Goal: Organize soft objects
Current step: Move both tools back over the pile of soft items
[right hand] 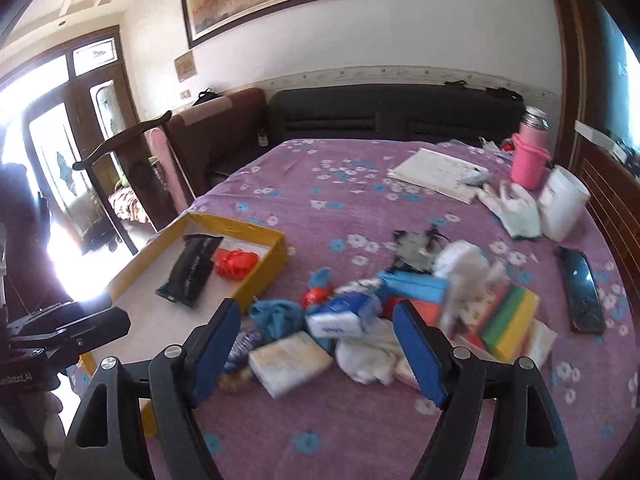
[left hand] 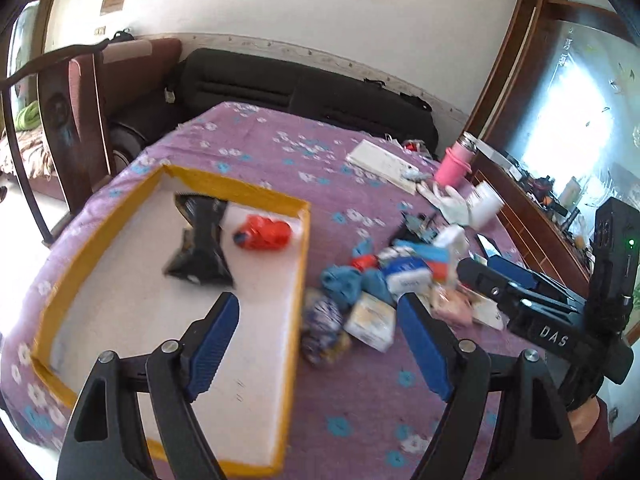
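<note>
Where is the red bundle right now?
In both views the red bundle lies inside the yellow-rimmed tray, at its far end, just right of the black packet.

Readable markings: white letters "DAS" are showing on the black body of the right gripper (left hand: 554, 336), seen from the left wrist view; partial lettering "RobotAI" is showing on the left gripper (right hand: 24, 378) body at the right wrist view's left edge. Package print is blurring beyond reading.
</note>
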A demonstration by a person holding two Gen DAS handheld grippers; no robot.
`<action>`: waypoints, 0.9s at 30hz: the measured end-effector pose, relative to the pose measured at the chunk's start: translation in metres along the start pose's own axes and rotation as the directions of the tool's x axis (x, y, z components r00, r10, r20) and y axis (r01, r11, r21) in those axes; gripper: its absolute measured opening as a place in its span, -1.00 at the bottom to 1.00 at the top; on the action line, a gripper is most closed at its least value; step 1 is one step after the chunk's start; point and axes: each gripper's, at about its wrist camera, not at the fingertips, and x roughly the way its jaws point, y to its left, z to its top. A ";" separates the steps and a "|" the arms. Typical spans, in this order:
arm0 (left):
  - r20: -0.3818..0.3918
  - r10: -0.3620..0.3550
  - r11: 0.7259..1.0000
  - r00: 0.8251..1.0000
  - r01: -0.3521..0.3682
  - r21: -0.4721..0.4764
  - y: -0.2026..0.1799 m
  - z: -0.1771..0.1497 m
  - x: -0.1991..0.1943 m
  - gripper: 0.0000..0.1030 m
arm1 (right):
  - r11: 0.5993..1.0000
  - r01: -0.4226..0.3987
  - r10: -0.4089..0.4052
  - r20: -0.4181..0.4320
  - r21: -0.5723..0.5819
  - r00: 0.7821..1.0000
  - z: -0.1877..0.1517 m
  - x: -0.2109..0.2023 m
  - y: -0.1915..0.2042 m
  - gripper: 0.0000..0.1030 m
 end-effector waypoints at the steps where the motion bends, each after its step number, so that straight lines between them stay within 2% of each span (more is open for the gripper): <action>1: -0.005 -0.002 1.000 1.000 0.002 -0.001 -0.006 -0.005 -0.001 0.57 | 1.000 0.003 -0.003 0.002 0.012 1.000 -0.004 -0.006 -0.008 0.60; 6: -0.010 0.012 1.000 1.000 -0.012 0.022 -0.029 -0.020 -0.001 0.57 | 0.998 0.029 -0.030 0.019 0.062 0.999 -0.021 -0.027 -0.043 0.60; 11: -0.034 0.012 0.999 0.999 -0.011 0.047 -0.044 -0.035 0.006 0.57 | 0.987 0.131 -0.137 0.053 0.093 0.989 -0.039 -0.034 -0.079 0.64; 15: -0.045 0.007 0.998 0.999 -0.004 0.056 -0.045 -0.042 0.011 0.57 | 0.965 0.198 -0.210 0.055 0.173 0.976 -0.053 -0.026 -0.119 0.63; 21: -0.092 -0.015 0.992 0.996 0.026 0.120 -0.057 -0.047 0.033 0.57 | 0.944 0.204 -0.214 0.008 0.257 0.977 -0.072 -0.008 -0.155 0.63; 24: -0.106 -0.012 0.982 0.994 0.032 0.188 -0.069 -0.045 0.048 0.57 | 0.941 0.172 -0.179 -0.001 0.291 0.984 -0.074 -0.003 -0.162 0.63; 27: -0.135 0.000 0.972 0.991 0.031 0.232 -0.079 -0.039 0.070 0.57 | 0.943 0.170 -0.178 0.003 0.285 0.984 -0.076 -0.002 -0.160 0.63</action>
